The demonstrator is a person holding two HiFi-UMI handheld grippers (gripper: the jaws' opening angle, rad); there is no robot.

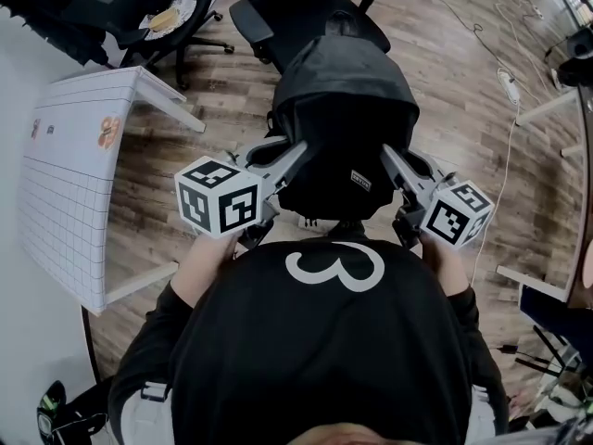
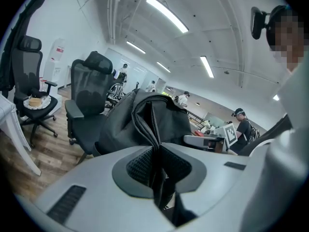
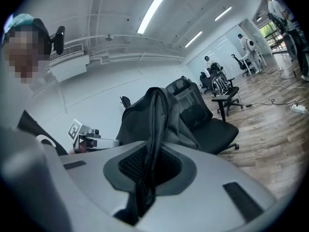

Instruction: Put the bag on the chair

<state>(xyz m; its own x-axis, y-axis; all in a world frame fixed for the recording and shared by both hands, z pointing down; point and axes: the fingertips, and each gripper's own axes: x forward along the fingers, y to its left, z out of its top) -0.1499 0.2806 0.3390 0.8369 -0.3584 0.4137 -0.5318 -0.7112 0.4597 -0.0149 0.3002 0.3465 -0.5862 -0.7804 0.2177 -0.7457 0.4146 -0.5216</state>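
A black backpack (image 1: 341, 123) hangs in the air in front of me, held from both sides. My left gripper (image 1: 295, 156) is shut on the bag's fabric at its left side; in the left gripper view a fold of the bag (image 2: 157, 124) runs down between the jaws. My right gripper (image 1: 389, 160) is shut on the bag's right side, and a black strap of the bag (image 3: 153, 129) is pinched between its pads. A black office chair (image 1: 310, 12) stands just beyond the bag, its seat partly hidden by it. It shows as a chair (image 2: 87, 100) in the left gripper view and as a chair (image 3: 207, 117) in the right.
A white table (image 1: 79, 170) stands to the left. A second black chair (image 1: 139, 17) with a plate on its seat is at top left. A white cable and power strip (image 1: 508, 86) lie on the wood floor at right, near white table legs (image 1: 547, 109). People stand far off.
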